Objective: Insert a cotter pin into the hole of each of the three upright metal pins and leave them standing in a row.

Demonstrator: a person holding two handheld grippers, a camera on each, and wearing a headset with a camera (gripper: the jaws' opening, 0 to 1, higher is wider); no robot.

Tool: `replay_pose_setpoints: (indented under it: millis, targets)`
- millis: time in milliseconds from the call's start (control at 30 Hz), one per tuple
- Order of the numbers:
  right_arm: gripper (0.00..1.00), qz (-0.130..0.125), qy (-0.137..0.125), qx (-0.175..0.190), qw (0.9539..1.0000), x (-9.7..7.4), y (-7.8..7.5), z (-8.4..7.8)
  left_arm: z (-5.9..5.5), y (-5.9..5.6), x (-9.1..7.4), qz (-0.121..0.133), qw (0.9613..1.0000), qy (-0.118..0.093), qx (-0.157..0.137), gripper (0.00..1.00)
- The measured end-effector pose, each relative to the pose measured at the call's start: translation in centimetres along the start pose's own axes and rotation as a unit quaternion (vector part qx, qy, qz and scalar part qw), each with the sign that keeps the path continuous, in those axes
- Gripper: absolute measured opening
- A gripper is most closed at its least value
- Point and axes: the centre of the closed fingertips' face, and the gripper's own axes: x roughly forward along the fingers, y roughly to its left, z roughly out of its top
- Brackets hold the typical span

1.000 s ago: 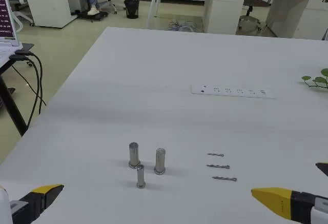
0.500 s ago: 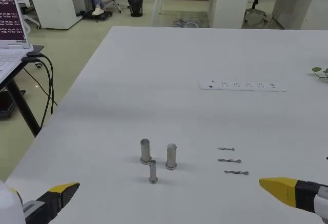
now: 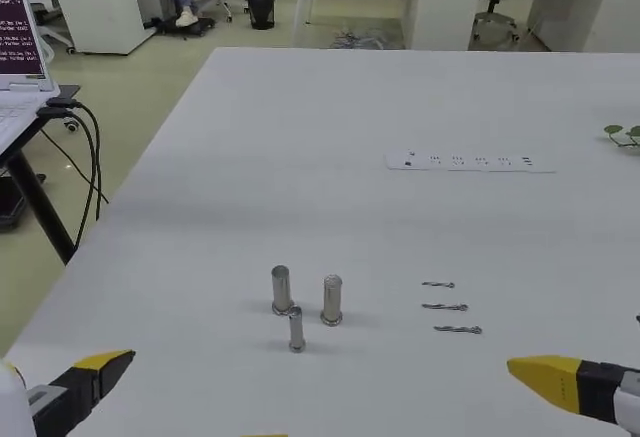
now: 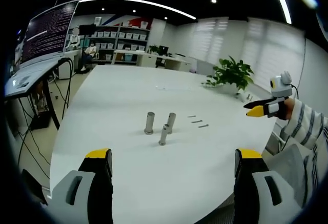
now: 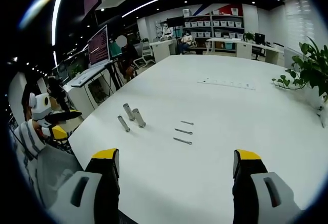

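Three upright metal pins stand close together near the table's front: one at back left (image 3: 281,289), one at back right (image 3: 332,300), a thinner one in front (image 3: 296,329). To their right lie three cotter pins (image 3: 445,306) flat in a column. The left gripper (image 4: 174,155) is open and empty, well short of the pins (image 4: 163,126); one of its fingers (image 3: 95,369) shows at the lower left. The right gripper (image 5: 177,155) is open and empty too, short of the cotter pins (image 5: 183,131), with a yellow finger (image 3: 545,372) at the lower right.
A white power strip (image 3: 470,162) lies farther back on the white table (image 3: 300,157). A potted plant (image 3: 625,134) sits at the right edge. A laptop stand with hanging cables (image 3: 60,147) is beyond the table's left edge.
The head camera has shifted a little. The pins and cotter pins have not moved on the table. Both grippers stay low by the front edge, open.
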Motion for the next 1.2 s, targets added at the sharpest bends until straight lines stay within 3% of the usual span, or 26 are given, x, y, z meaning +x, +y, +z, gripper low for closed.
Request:
replay_pose_setpoints:
  millis: [300,467,700,867,1000,1200]
  targets:
    - [0.94,0.005,0.011,0.008,0.9999,0.1,0.3,-0.8,-0.2,0.2,-0.5,0.000,1.0000,0.010,-0.001,0.99]
    - [0.97,0.009,0.015,-0.011,0.9998,0.2,0.7,-1.0,-0.3,0.1,-0.4,-0.001,0.9999,0.015,0.003,0.99]
    - [0.97,0.013,0.028,-0.009,0.9995,0.3,1.0,-1.4,-0.4,-0.4,-0.3,-0.014,0.9998,0.017,0.000,0.99]
    - [0.97,0.017,0.034,-0.003,0.9993,0.4,1.2,-1.8,0.3,-0.9,-0.4,-0.026,0.9996,0.008,-0.005,0.99]
    - [0.96,0.026,0.039,-0.003,0.9989,0.3,1.5,-2.0,1.6,-1.2,-0.5,-0.038,0.9989,-0.014,-0.022,0.99]
    - [0.96,0.031,0.034,0.006,0.9989,0.2,1.6,-2.0,2.7,-1.0,-0.5,-0.038,0.9990,-0.020,-0.010,0.99]
